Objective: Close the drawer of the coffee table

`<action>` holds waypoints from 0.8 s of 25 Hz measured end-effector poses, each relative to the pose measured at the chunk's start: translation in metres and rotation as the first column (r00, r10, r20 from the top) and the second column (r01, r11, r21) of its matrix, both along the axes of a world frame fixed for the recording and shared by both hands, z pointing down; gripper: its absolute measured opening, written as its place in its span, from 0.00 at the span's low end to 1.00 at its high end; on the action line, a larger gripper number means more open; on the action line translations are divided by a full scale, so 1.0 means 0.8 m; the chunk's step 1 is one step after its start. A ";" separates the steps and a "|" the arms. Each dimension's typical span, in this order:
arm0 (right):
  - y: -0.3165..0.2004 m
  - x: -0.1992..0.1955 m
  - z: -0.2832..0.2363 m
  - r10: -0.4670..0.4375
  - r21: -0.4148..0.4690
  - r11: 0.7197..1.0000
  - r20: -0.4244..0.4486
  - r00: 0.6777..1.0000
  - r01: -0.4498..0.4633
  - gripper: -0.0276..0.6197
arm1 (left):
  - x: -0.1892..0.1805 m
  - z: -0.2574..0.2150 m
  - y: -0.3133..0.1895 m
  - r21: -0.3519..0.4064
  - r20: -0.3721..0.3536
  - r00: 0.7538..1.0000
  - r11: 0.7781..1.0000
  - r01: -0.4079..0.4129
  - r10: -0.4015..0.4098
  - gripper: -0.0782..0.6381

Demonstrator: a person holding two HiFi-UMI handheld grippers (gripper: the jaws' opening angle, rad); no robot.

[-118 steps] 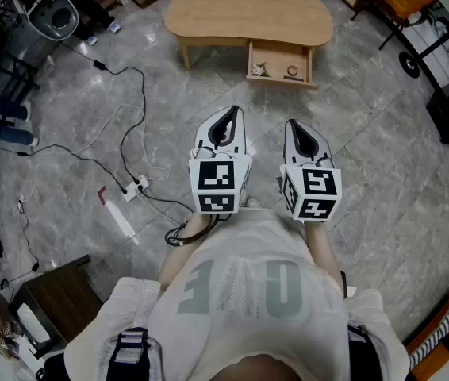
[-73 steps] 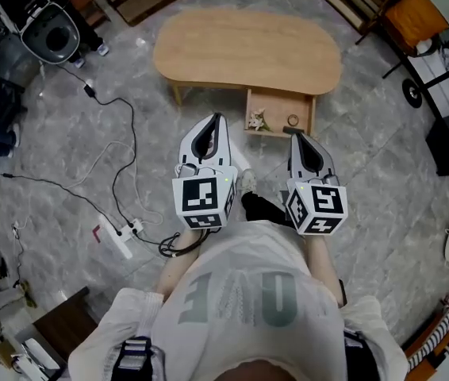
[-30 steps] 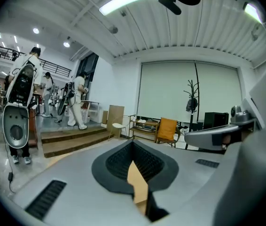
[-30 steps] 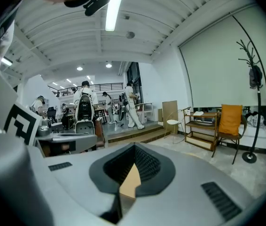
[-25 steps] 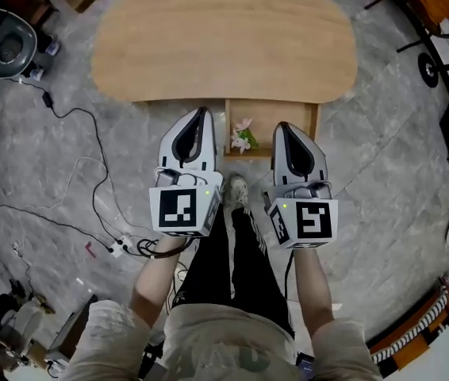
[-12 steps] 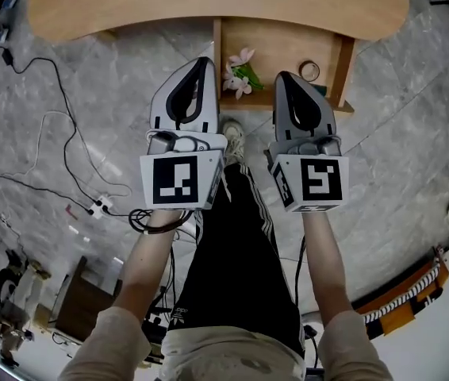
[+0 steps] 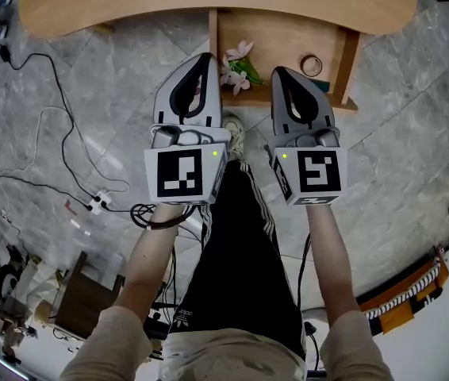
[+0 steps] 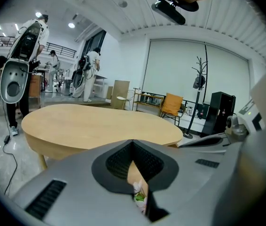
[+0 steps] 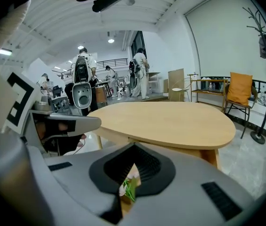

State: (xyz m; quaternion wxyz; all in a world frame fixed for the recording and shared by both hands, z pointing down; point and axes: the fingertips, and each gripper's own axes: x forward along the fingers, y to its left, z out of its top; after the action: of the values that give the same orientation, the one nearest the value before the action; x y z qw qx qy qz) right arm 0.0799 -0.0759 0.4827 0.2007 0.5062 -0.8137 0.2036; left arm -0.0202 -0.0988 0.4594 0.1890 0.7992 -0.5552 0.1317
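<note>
The light wooden coffee table point(image 7: 129, 2) runs along the top of the head view, and its drawer point(image 7: 276, 42) stands pulled out toward me. Inside lie a small pink-and-green flower point(image 7: 239, 63) and a ring point(image 7: 312, 64). My left gripper point(image 7: 205, 59) is shut and empty, its tip over the drawer's front left corner. My right gripper point(image 7: 278, 73) is shut and empty too, its tip over the drawer's front edge. In the left gripper view the closed jaws point(image 8: 133, 142) point at the table top point(image 8: 90, 126). The right gripper point(image 9: 134, 146) faces the table point(image 9: 170, 119) likewise.
Black cables and a white power strip point(image 7: 97, 205) lie on the grey stone floor at left. The person's black trouser leg point(image 7: 236, 244) and shoe point(image 7: 232, 127) are under the grippers. A dark wooden box point(image 7: 82, 300) sits lower left. An orange chair point(image 8: 173, 105) and people stand beyond the table.
Both grippers have come down and forward to the open drawer's front. The table and drawer fill more of the head view. Both stayed shut.
</note>
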 end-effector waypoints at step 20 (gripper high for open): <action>0.135 0.043 0.187 -0.835 -0.550 0.510 -0.502 0.226 0.662 0.40 | 0.016 0.032 0.029 -0.062 0.043 0.995 0.994 -0.089 0.092 0.12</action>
State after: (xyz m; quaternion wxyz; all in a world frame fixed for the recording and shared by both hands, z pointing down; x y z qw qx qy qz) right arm 0.1142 0.0320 0.6320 0.6289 0.0574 -0.7739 -0.0481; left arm -0.0074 -0.0755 0.4848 0.1939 0.8143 -0.5184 0.1752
